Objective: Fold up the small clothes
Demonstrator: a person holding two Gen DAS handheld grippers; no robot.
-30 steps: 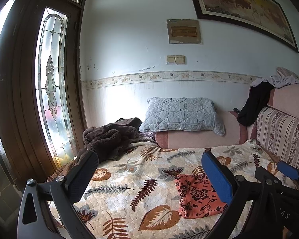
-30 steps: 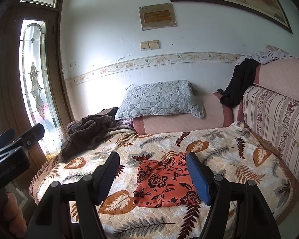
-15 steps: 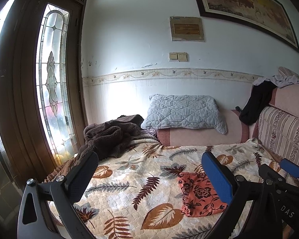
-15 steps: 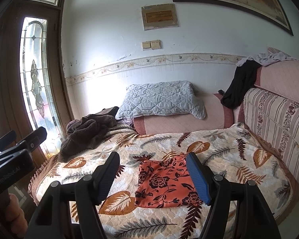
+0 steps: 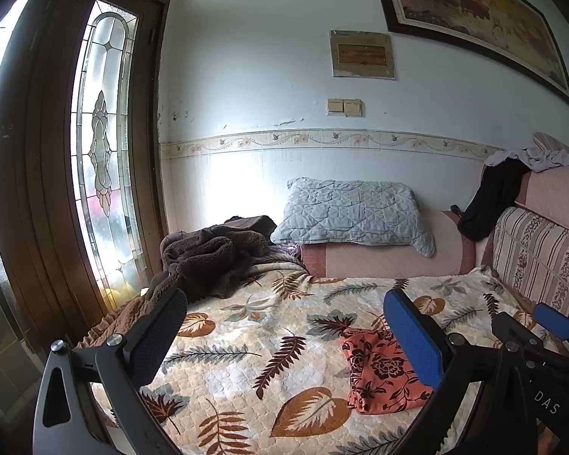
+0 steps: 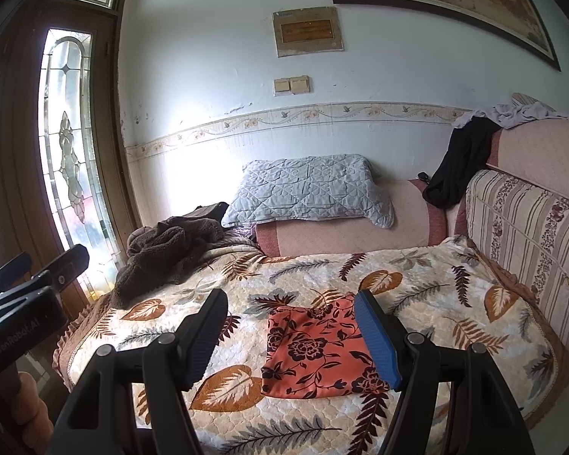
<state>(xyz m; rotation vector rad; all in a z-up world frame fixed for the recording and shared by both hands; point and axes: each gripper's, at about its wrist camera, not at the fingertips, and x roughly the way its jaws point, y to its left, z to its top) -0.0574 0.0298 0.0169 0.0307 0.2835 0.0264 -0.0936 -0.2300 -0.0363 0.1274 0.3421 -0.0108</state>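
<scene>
A big bed (image 6: pixel 428 273) fills the room, covered with a cream blanket that has brown and grey leaves on it. Behind it is a pale wall and, on the left, a tall glass door (image 5: pixel 102 174). A striped sofa back (image 6: pixel 531 235) stands along the right side. A grey pillow (image 6: pixel 307 189) leans at the far end, and a fuzzy brown blanket (image 5: pixel 208 258) lies in a heap near the door.

The small cloth (image 6: pixel 315 349) is orange with dark flowers. It lies flat on the bed, close to the near edge.

The right tongs (image 6: pixel 292 337) are spread wide and hold nothing. In the right wrist view the cloth shows between the two fingers, but they hang over it, tipped a little downward, and do not pinch it.

The left tongs (image 5: pixel 284 345) are spread wide too and hold nothing. They hang over bare leafy blanket to the left of the cloth, also tipped a little downward.

The left wrist view shows the cloth partly hidden behind the blue finger (image 5: pixel 413 337), and the right tongs peek in at the right edge. The right wrist view shows the whole cloth. It also shows the left tongs at the left edge, with part of a hand (image 6: pixel 26 409) below them.
</scene>
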